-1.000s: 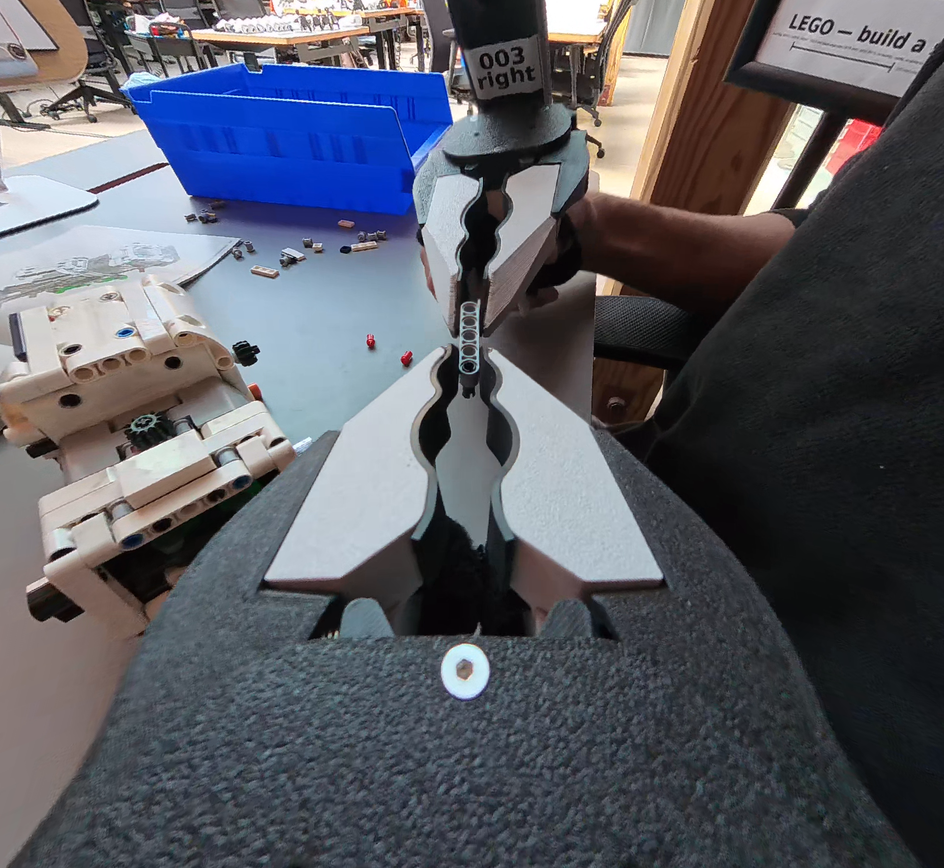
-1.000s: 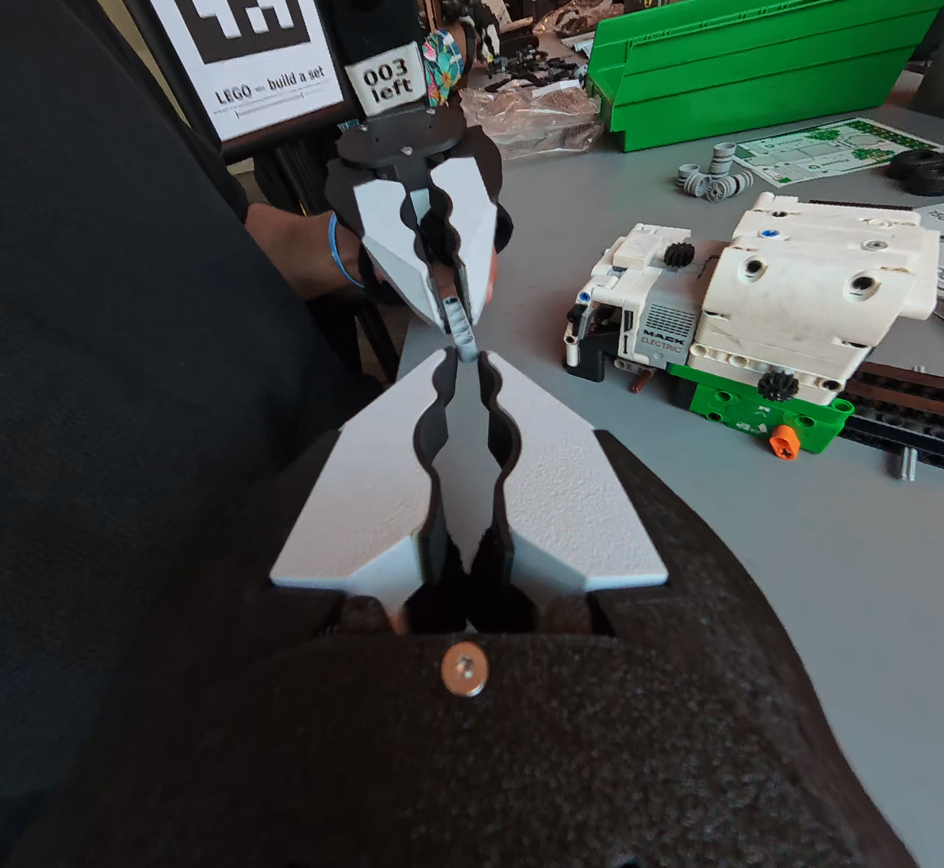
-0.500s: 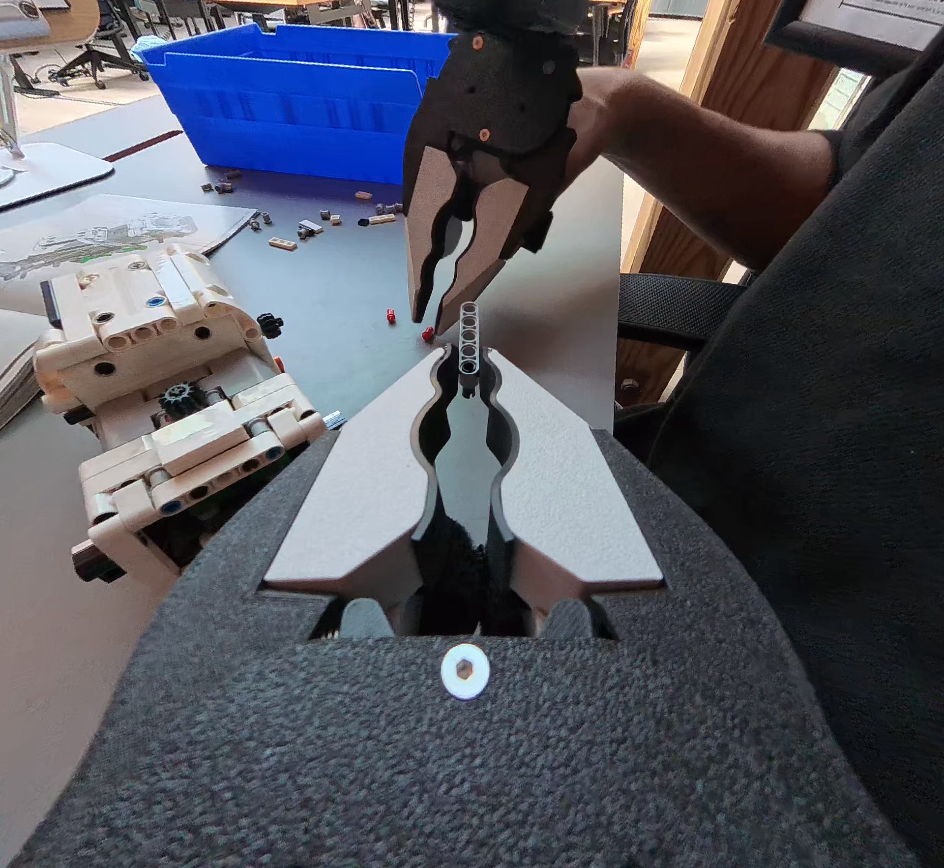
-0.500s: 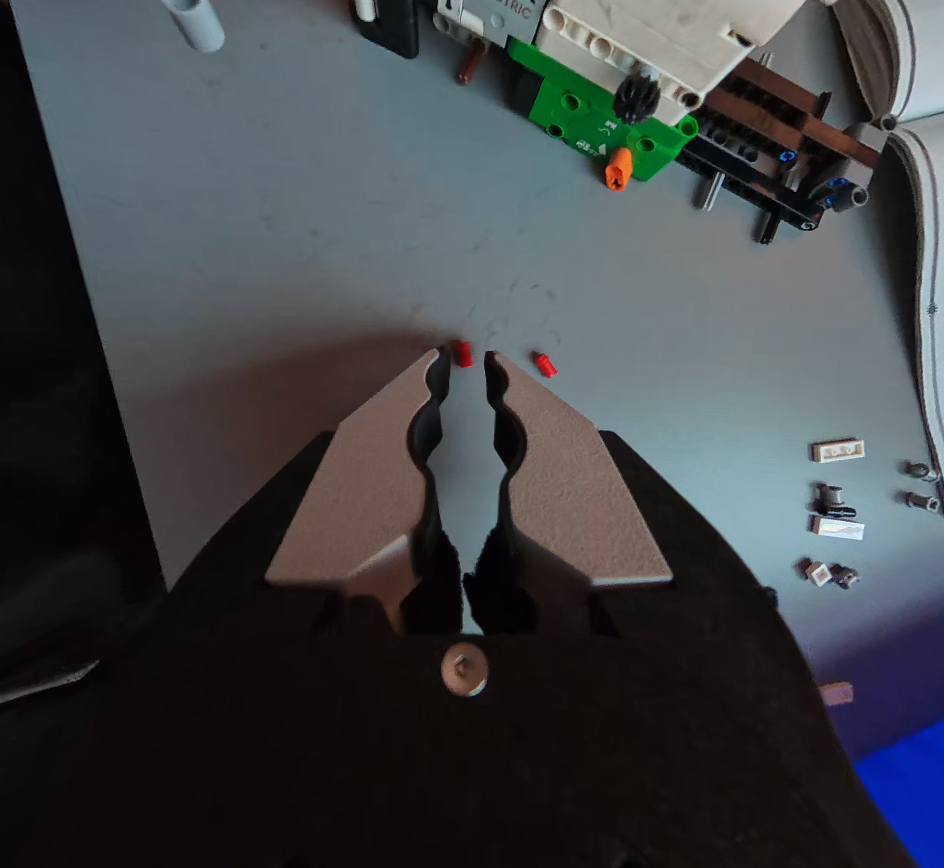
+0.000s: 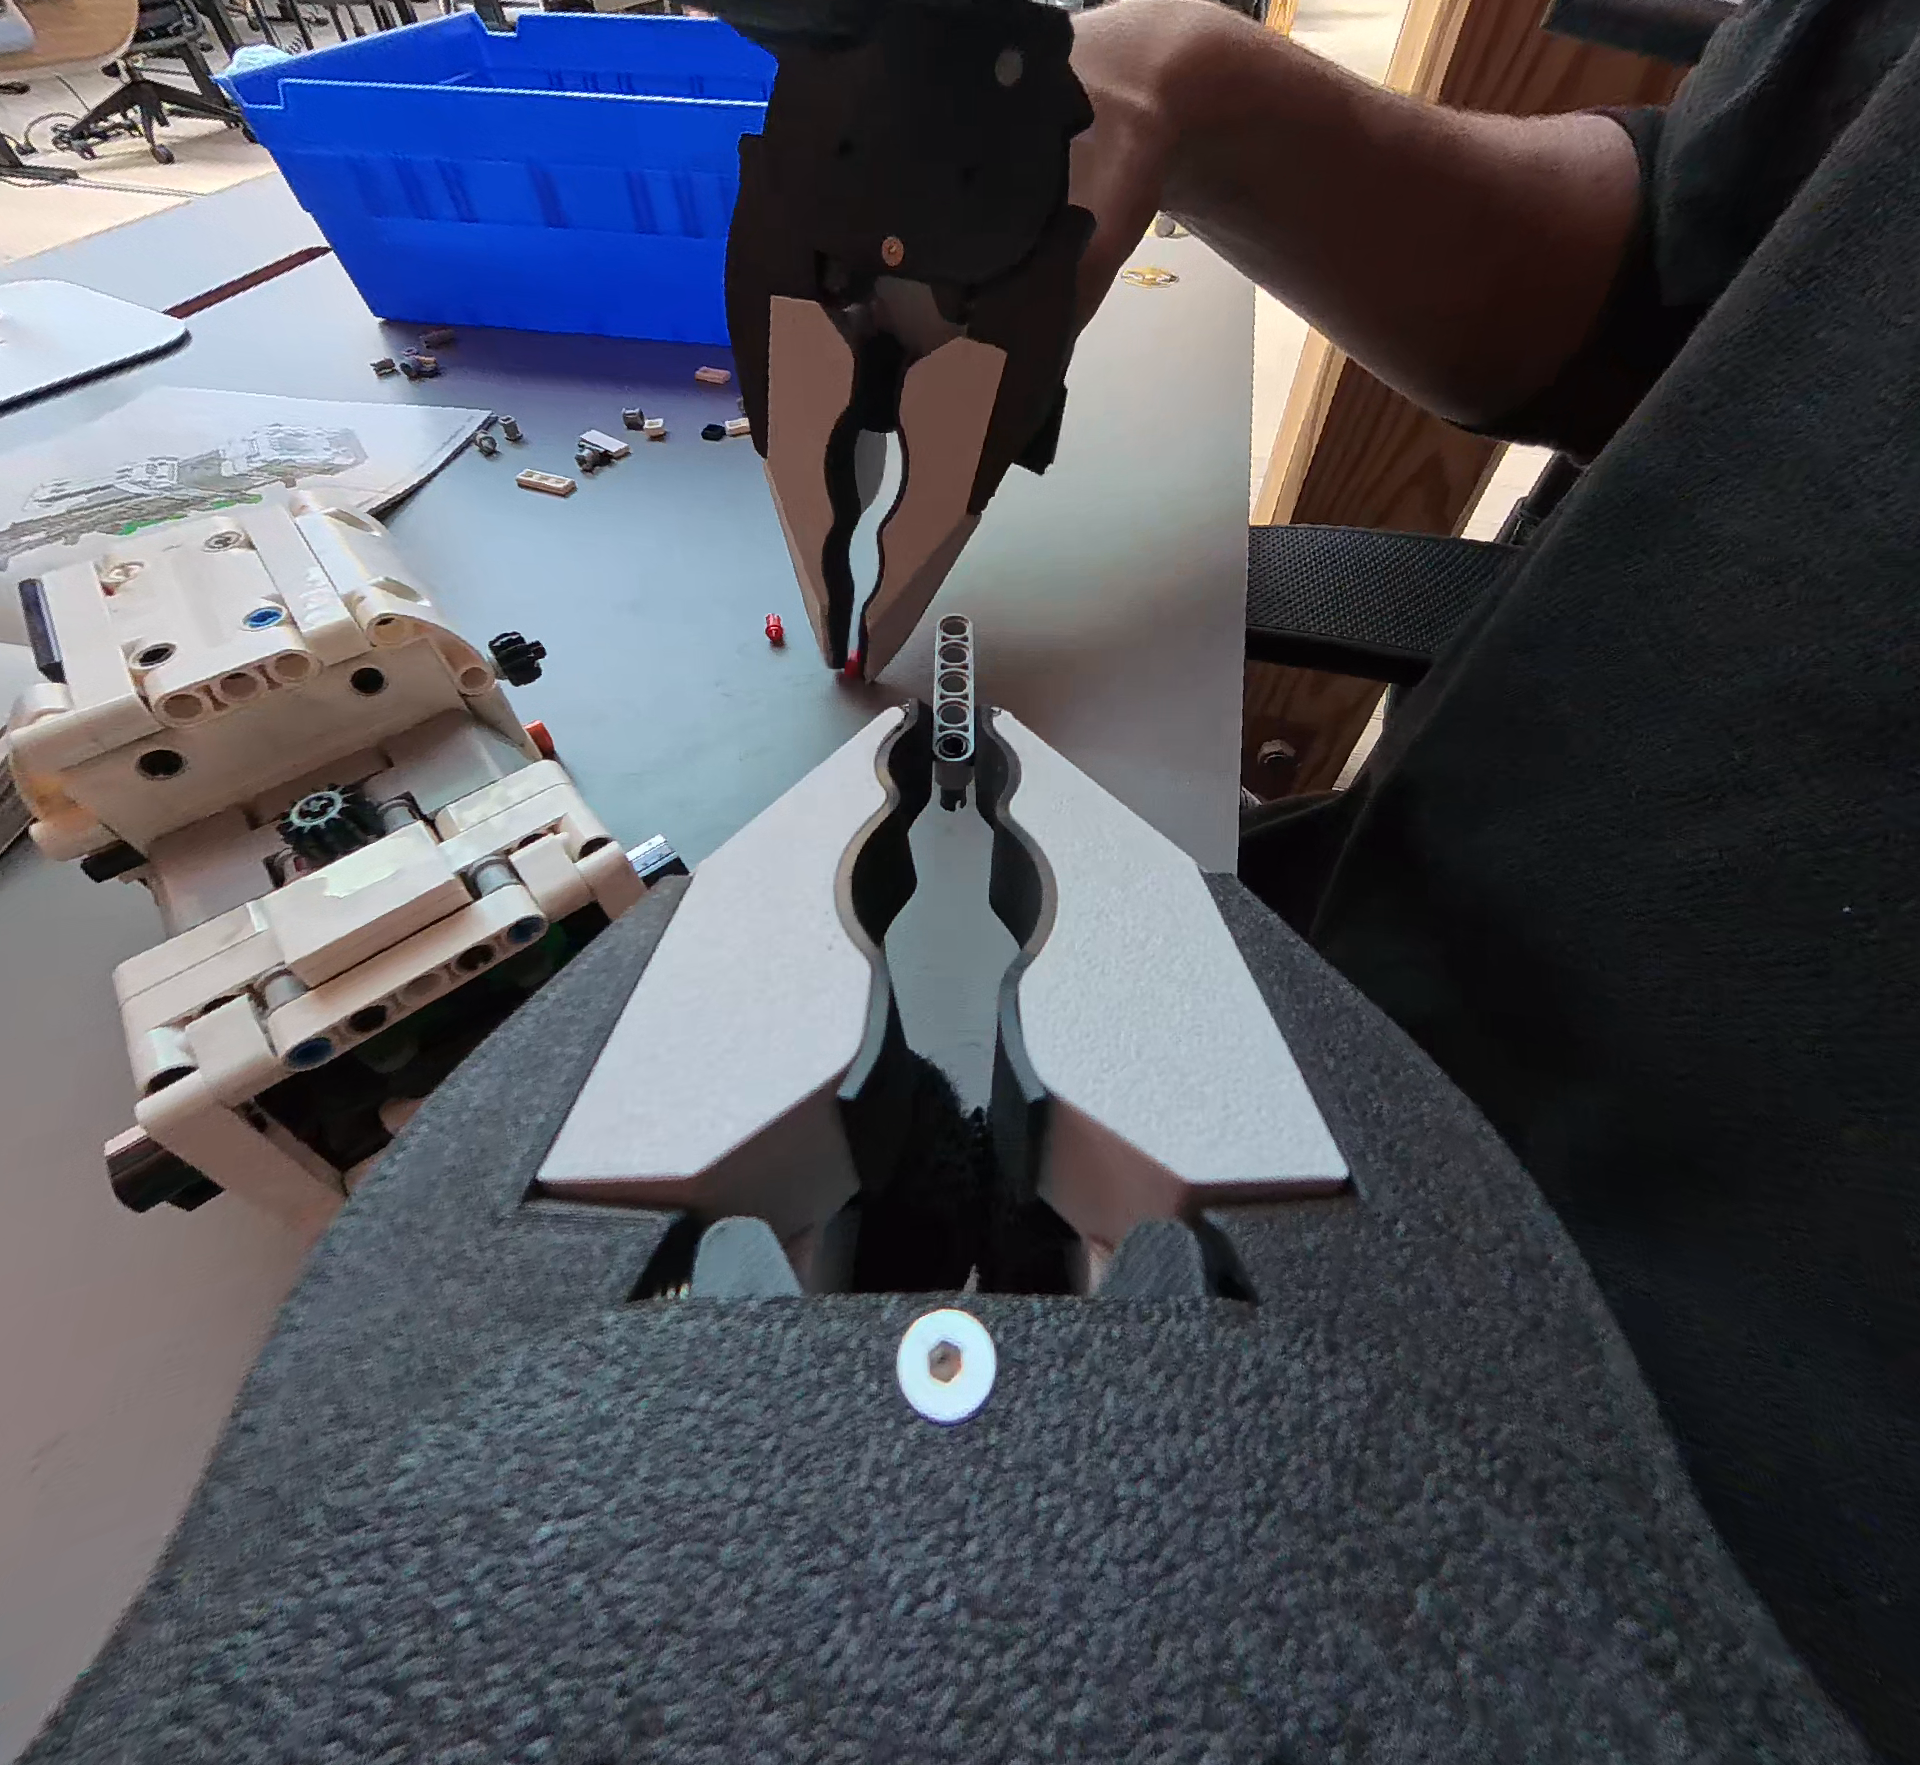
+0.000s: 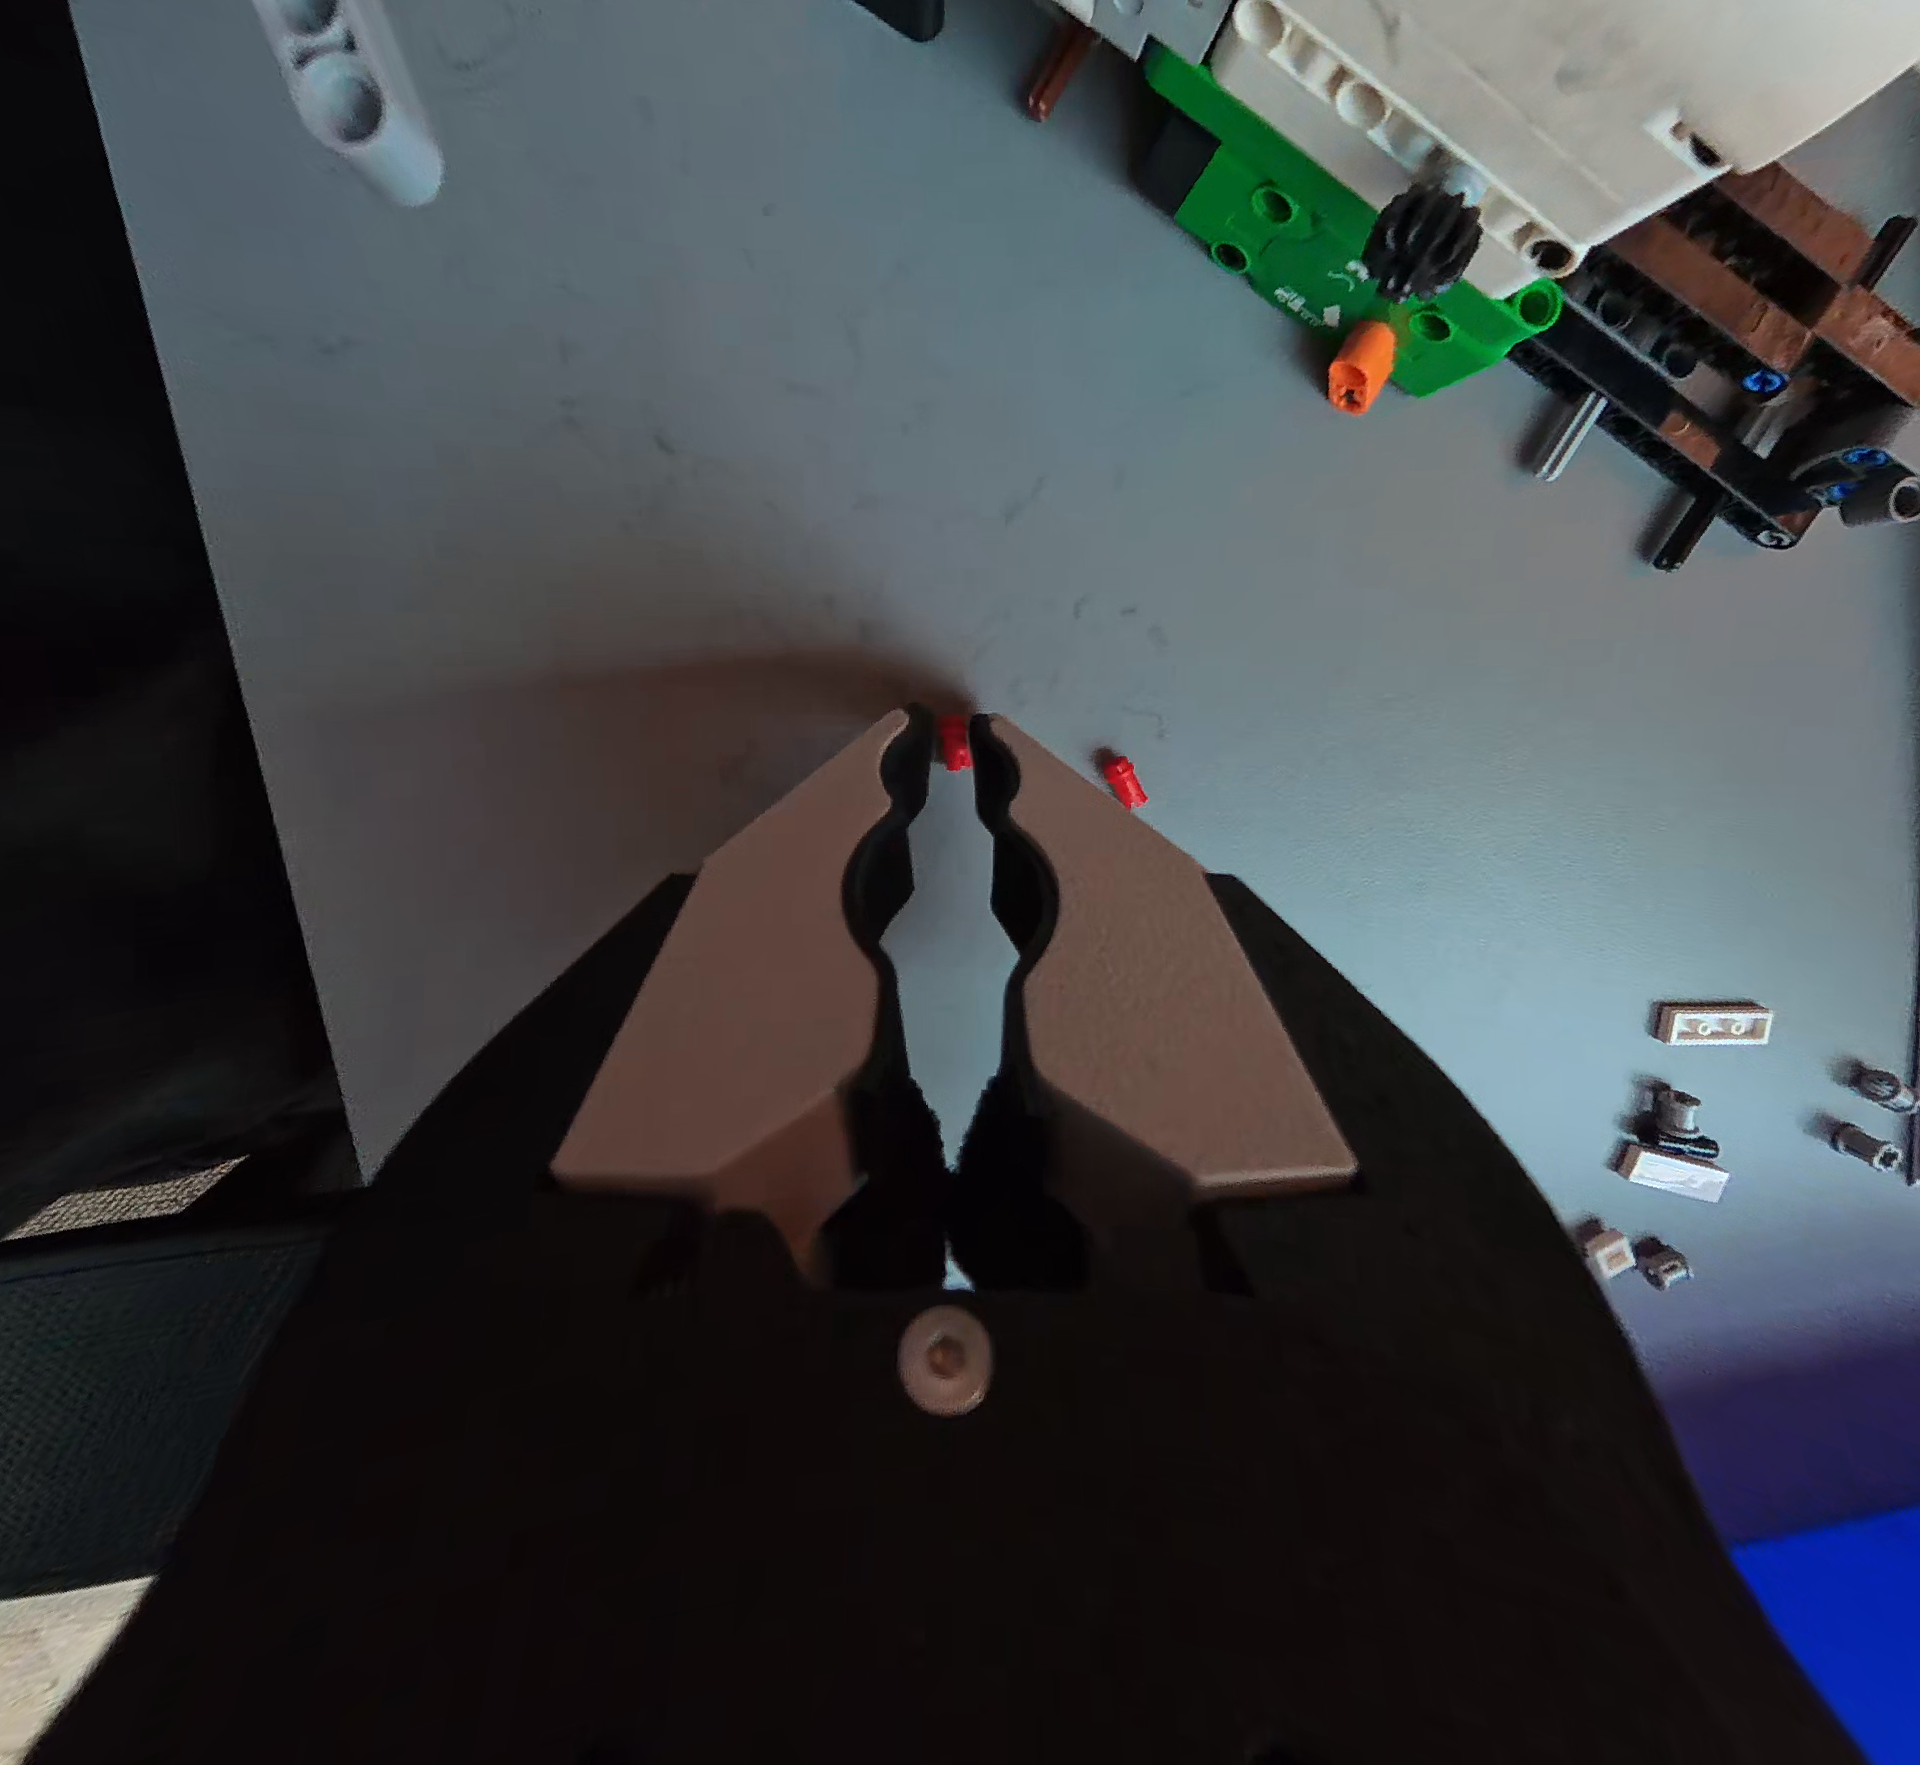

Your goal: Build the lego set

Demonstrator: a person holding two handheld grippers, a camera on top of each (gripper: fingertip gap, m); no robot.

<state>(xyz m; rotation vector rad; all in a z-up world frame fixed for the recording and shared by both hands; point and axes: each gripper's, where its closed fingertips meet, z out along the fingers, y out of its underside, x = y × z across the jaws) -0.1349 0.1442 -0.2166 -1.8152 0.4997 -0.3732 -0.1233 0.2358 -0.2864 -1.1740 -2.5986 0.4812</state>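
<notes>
My left gripper [image 5: 951, 728] is shut on the bottom end of a grey beam with holes [image 5: 953, 681] and holds it upright above the table; the beam also shows at the top left of the right wrist view [image 6: 312, 42]. My right gripper [image 6: 951, 728] points down at the grey table, and its tips close on a small red pin [image 6: 954, 744] that lies on the table. In the left wrist view the right gripper [image 5: 854, 661] stands just left of the beam. A second red pin [image 6: 1122, 777] lies beside it. The white truck model [image 5: 291, 780] sits to the left.
A blue bin [image 5: 520, 188] stands at the back. Several small loose pieces [image 5: 582, 453] and an instruction booklet [image 5: 208, 468] lie before it. The truck's green base [image 6: 1309, 240] and orange peg [image 6: 1361, 370] show at the upper right. The table edge [image 5: 1242, 572] runs close on the right. The left gripper's tips are roughly 12 cm from the right gripper's.
My right gripper let go of the beam, swung down to the table and closed its tips around a red pin. My left gripper still holds the beam, nearly still.
</notes>
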